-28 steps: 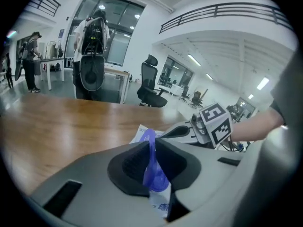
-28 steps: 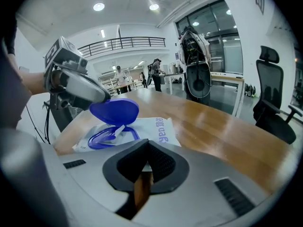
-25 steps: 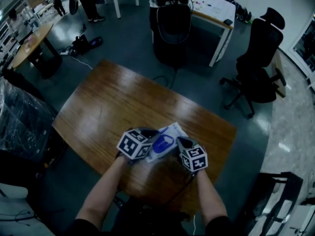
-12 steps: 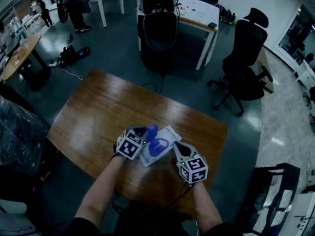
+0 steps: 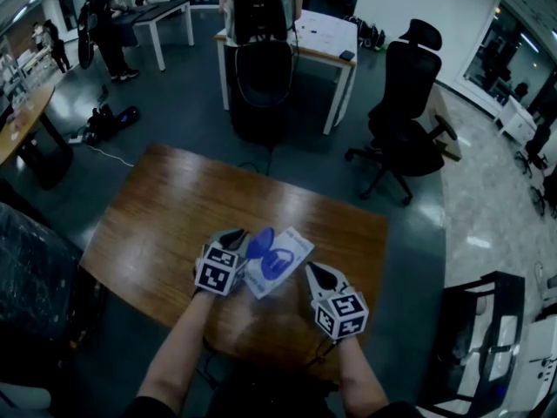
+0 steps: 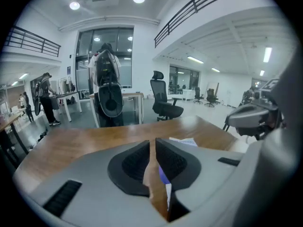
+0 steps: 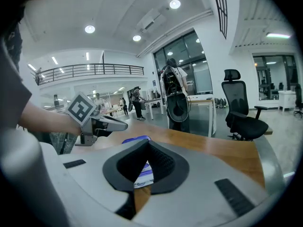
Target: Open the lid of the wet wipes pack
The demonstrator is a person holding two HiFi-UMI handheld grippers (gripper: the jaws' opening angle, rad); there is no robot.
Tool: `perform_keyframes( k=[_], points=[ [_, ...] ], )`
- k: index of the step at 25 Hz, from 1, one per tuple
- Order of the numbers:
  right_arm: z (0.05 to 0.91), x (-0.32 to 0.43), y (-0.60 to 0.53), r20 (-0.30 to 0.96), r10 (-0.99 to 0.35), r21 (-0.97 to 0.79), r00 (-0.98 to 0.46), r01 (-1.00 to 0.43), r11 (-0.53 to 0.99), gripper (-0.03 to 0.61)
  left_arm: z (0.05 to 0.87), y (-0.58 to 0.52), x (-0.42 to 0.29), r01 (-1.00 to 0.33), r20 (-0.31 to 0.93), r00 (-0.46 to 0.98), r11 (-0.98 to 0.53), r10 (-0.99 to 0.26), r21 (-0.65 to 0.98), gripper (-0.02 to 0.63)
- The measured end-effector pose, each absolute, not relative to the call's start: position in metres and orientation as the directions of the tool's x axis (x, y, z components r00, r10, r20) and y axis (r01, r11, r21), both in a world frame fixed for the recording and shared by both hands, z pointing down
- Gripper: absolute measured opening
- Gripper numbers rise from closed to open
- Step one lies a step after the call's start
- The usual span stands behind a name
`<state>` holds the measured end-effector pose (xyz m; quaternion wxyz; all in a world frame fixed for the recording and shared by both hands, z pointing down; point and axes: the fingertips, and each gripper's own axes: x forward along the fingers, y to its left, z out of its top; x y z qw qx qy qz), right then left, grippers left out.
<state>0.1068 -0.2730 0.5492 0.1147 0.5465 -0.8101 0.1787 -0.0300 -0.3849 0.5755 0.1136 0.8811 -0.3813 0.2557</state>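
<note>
Head view: my left gripper (image 5: 237,237) sits on the wooden table (image 5: 165,207), fingers pinched to a thin slit with only table wood showing through. Just right of its tips the blue lid (image 5: 259,243) stands raised off the wet wipes pack (image 5: 280,261), which lies flat on the table. My right gripper (image 5: 310,271), fingers closed together and empty, is by the pack's near right corner.

the left grey plastic gripper (image 5: 235,240) and right grey plastic gripper (image 5: 310,273) each carry a white cube with black square markers (image 5: 218,271); black ribbed pads (image 6: 135,163) line their jaws; the person wears dark short sleeves (image 5: 144,405)
</note>
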Motion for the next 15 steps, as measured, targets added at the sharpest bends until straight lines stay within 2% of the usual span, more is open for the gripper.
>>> perform_keyframes(
  k=[5,11,15],
  points=[
    [0.520,0.095,-0.259,0.330,-0.883,-0.137,-0.333,-0.943,0.304,0.011,0.527,-0.346,-0.019,-0.675,0.409,0.684,-0.737,-0.604,0.040,0.017],
    [0.475,0.078,-0.231,0.245,-0.927,-0.115,-0.283,-0.958,0.262,0.011,0.477,-0.283,-0.002,-0.565,0.286,0.806,-0.818,-0.518,0.112,0.017],
    [0.447,0.071,-0.217,0.194,-0.949,-0.100,-0.249,-0.967,0.234,0.011,0.445,-0.257,0.004,-0.502,0.216,0.854,-0.859,-0.474,0.101,0.016]
  ],
)
